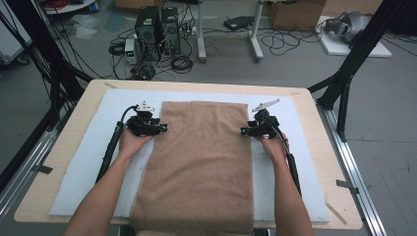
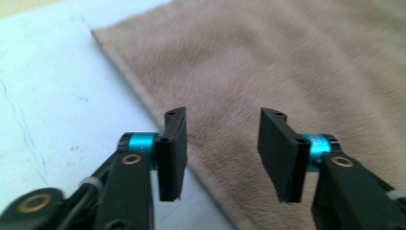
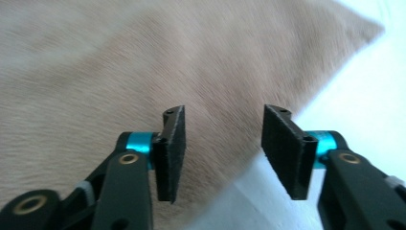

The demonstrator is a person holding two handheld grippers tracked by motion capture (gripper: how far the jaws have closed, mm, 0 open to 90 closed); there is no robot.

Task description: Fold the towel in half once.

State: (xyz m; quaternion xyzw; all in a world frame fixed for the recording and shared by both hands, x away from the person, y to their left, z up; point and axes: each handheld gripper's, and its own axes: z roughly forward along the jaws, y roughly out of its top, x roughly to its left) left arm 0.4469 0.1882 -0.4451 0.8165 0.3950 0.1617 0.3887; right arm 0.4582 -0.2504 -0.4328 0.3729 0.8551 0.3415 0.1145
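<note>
Your forearms come in from the near edge, one on each side of the long brown fleecy towel [image 1: 201, 162], which lies flat and lengthwise down the middle of the pale blue foam mat [image 1: 83, 167] on the light wooden bench [image 1: 44, 196], its near end hanging over the bench edge. Your left gripper [image 1: 163, 128] sits at the towel's left edge, toward the far end, and your right gripper [image 1: 243, 131] at its right edge opposite. In each gripper view the jaws stand apart, over the towel's edge where it meets the mat, with nothing pinched between the pads; neither gripper holds the towel.
</note>
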